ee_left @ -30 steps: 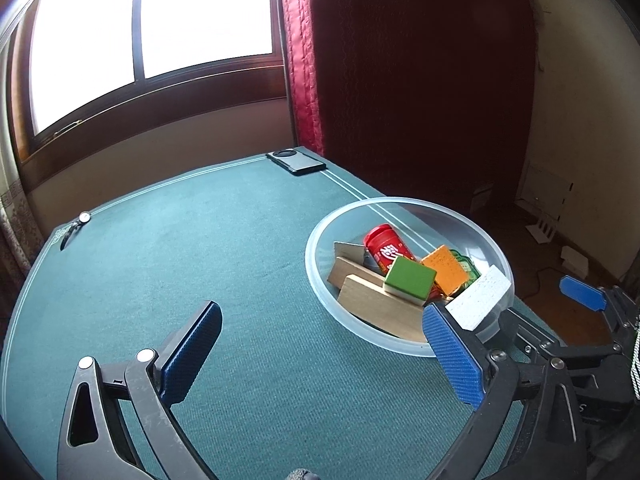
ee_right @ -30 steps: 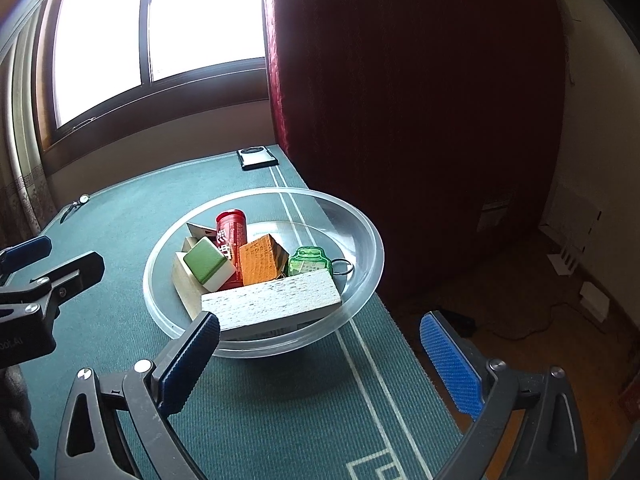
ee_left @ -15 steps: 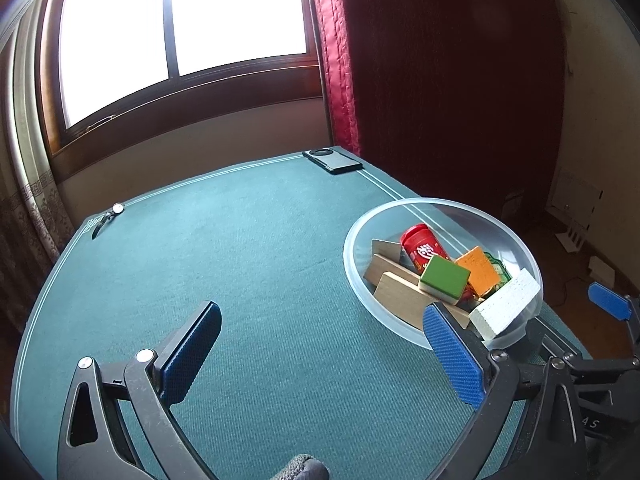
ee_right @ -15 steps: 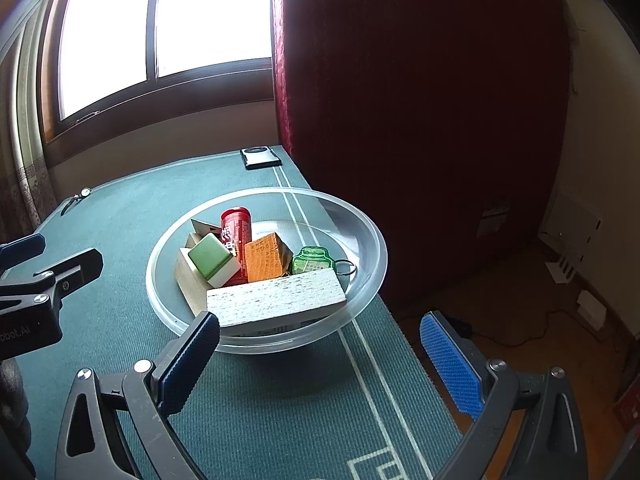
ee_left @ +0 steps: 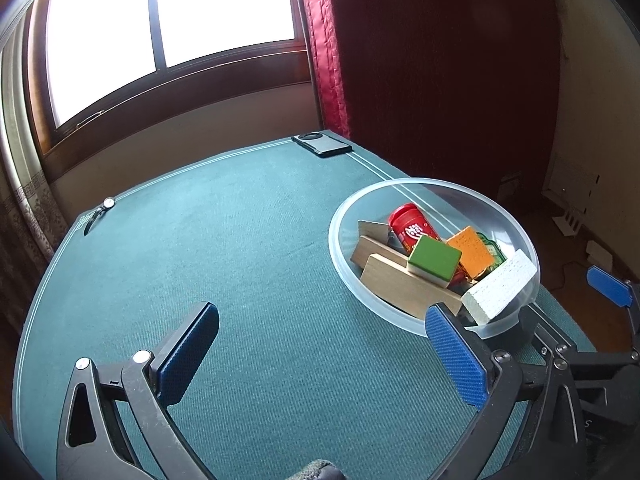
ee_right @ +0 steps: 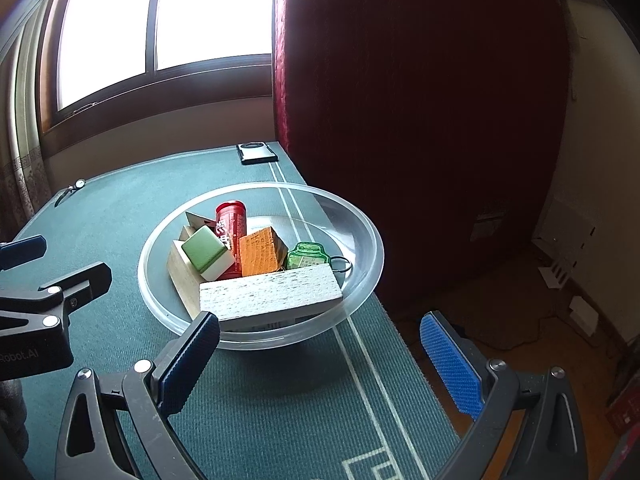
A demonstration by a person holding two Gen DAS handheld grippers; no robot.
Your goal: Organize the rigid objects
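Note:
A clear plastic bowl (ee_left: 516, 228) (ee_right: 360, 232) stands near the right edge of the green table. It holds a red can (ee_left: 410, 227) (ee_right: 231, 224), a green block (ee_left: 434, 258) (ee_right: 206, 250), an orange block (ee_left: 472, 250) (ee_right: 260, 254), a white speckled block (ee_left: 500, 292) (ee_right: 268, 296), wooden blocks (ee_left: 404, 286) (ee_right: 182, 276) and a green tag (ee_right: 308, 256). My left gripper (ee_left: 320, 354) is open above bare cloth, left of the bowl. My right gripper (ee_right: 320, 364) is open just in front of the bowl, nothing between its fingers.
A dark phone (ee_left: 322, 144) (ee_right: 256, 153) lies at the table's far edge. A small metal piece (ee_left: 98, 216) (ee_right: 72, 189) sits at the far left corner. The table drops off to the floor on the right, beside a red curtain (ee_right: 400, 120).
Both grippers have drawn back and turned slightly; the bowl sits farther right in the left wrist view. Nothing in the bowl has moved. Both stay open.

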